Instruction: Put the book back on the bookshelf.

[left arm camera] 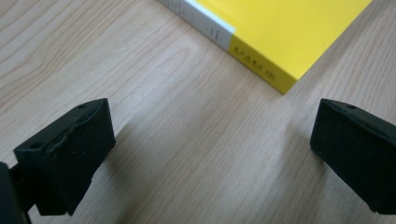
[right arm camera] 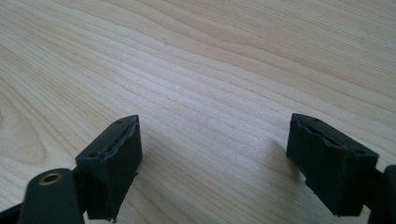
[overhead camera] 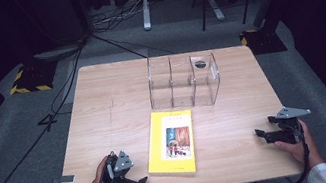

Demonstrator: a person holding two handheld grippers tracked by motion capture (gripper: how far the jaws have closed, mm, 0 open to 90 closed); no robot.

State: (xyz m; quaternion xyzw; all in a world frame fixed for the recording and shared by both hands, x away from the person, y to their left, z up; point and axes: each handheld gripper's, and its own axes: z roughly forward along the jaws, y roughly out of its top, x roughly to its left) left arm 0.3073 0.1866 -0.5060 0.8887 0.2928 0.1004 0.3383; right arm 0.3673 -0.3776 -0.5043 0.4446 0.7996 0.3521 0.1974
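Note:
A yellow book point(overhead camera: 171, 142) with a picture on its cover lies flat near the table's front middle. Its near corner and white-and-yellow spine point(left arm camera: 261, 42) show in the left gripper view. My left gripper point(overhead camera: 139, 182) rests low on the table just left of the book, jaws wide apart with nothing between them point(left arm camera: 212, 154). My right gripper point(overhead camera: 260, 134) sits at the front right, well away from the book, open over bare wood point(right arm camera: 215, 158). A clear plastic divided rack point(overhead camera: 183, 80) stands behind the book.
The wooden table point(overhead camera: 108, 111) has bare room on the left and right of the book. Cables point(overhead camera: 52, 111), stands and yellow-black weighted bases point(overhead camera: 29, 79) lie on the grey floor beyond the table's far edge.

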